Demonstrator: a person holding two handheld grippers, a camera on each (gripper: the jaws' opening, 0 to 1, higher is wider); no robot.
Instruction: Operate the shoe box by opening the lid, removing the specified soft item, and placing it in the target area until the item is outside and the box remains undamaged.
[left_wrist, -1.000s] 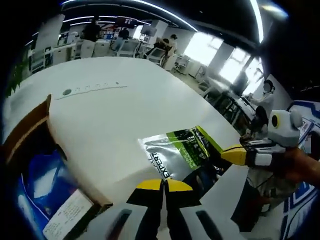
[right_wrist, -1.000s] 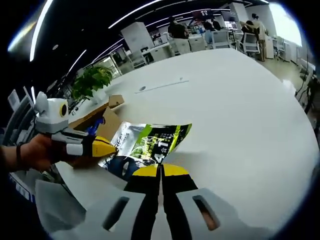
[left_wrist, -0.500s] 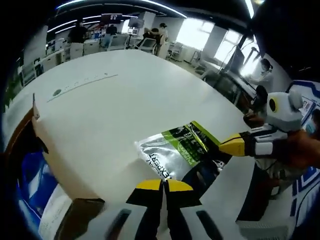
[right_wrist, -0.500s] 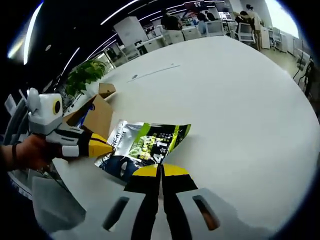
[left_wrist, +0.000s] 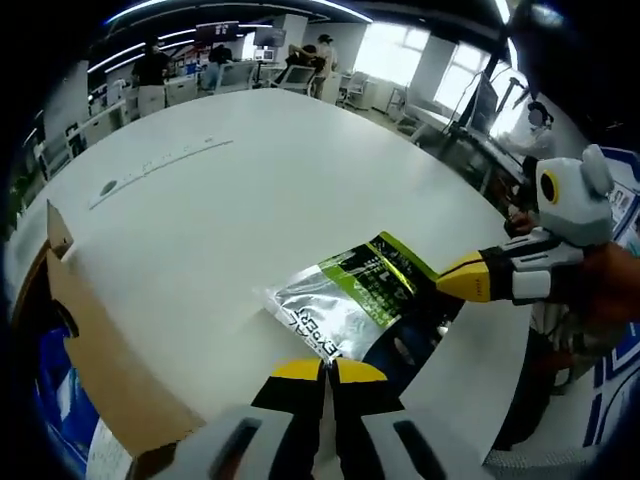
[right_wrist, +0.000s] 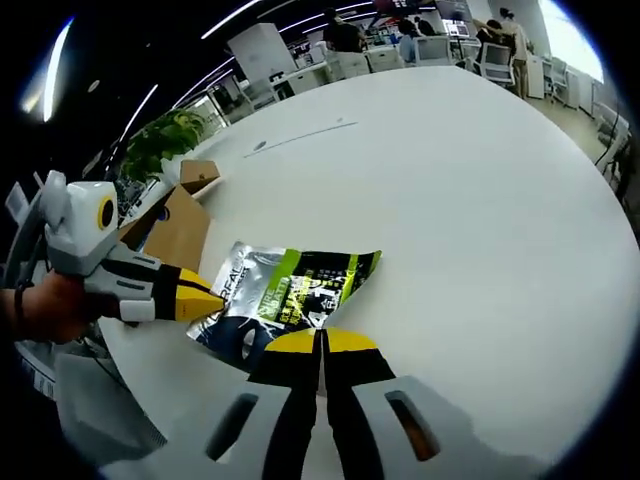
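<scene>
Pouch (left_wrist: 365, 305) (right_wrist: 290, 295), green, silver and dark blue, lies flat on white table (left_wrist: 230, 210) (right_wrist: 470, 200), outside the box (left_wrist: 90, 350) (right_wrist: 178, 225). Box open, just left of pouch. Left gripper (left_wrist: 325, 372) (right_wrist: 205, 300) and right gripper (right_wrist: 322, 342) (left_wrist: 450, 283): jaws together, empty, tips near the pouch's edges.

left tongs (left_wrist: 327, 371) closed | right tongs (right_wrist: 322, 341) closed, both hand-held

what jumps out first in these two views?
The shiny green-and-silver pouch lies flat on the white table, outside the box, with both yellow-tipped grippers beside it, jaws closed: the left gripper near one edge, the right gripper near the opposite one. Next, the open cardboard shoe box sits at the table's edge.
</scene>
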